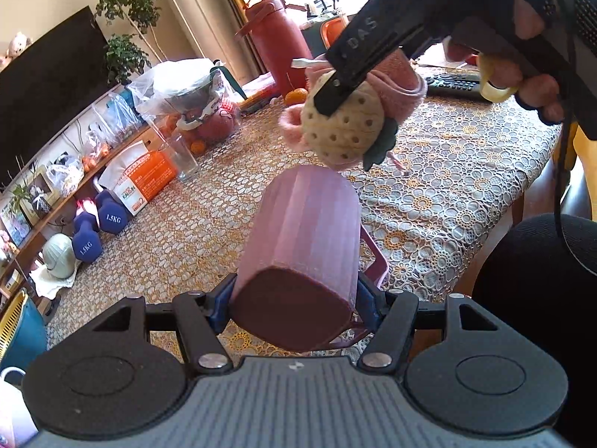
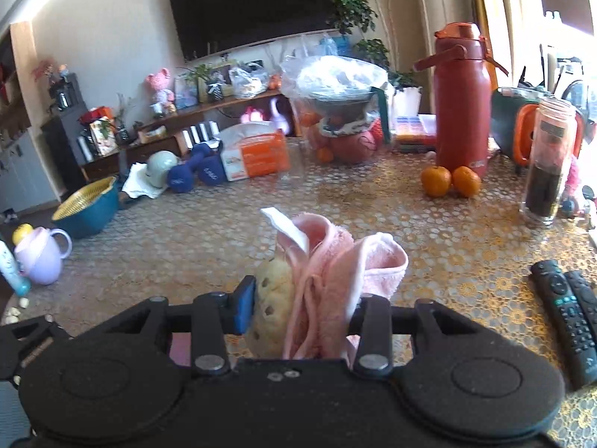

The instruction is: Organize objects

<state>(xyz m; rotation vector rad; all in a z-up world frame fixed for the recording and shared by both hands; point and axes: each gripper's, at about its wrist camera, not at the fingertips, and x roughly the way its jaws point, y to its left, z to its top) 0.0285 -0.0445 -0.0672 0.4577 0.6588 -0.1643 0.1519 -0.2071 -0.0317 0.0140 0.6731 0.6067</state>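
Gripping a pink ribbed plastic cup [image 1: 302,246] w/ a side handle, the left gripper [image 1: 294,304] has its blue-padded fingers [image 1: 220,306] pressed on both sides near the cup's base. Cup is tilted, base toward the camera, mouth pointing away & up, held above the lace-pattern tablecloth [image 1: 466,171].

Right gripper [image 2: 302,311] is clamped on a soft bundle: a pale pink terry cloth [image 2: 335,268] attached to a cream knitted strawberry-shaped toy w/ brown dots [image 2: 270,306]. Left wrist view shows that bundle [image 1: 343,127] hanging in the air just above the cup's far end, close to its mouth; whether they touch — can't tell. A white tag [image 2: 285,229] sticks up from the cloth.

Elsewhere on the table:
- tall red thermos jug w/ handle [image 2: 462,97], far side, 2 oranges [image 2: 449,181] just in front of it
- clear glass jar w/ dark contents [image 2: 548,164], right side
- 2 black remotes [image 2: 571,310] side by side, near right edge
- orange & white box [image 2: 259,156] and blue dumbbells marked 1.5KG [image 1: 99,227], left far side
- lilac sippy mug [image 2: 43,254] & teal bowl w/ yellow strainer [image 2: 87,205], far left
- plastic-wrapped bowl stack [image 2: 335,86] at centre back

Black TV [image 2: 257,3] hangs on the wall behind.
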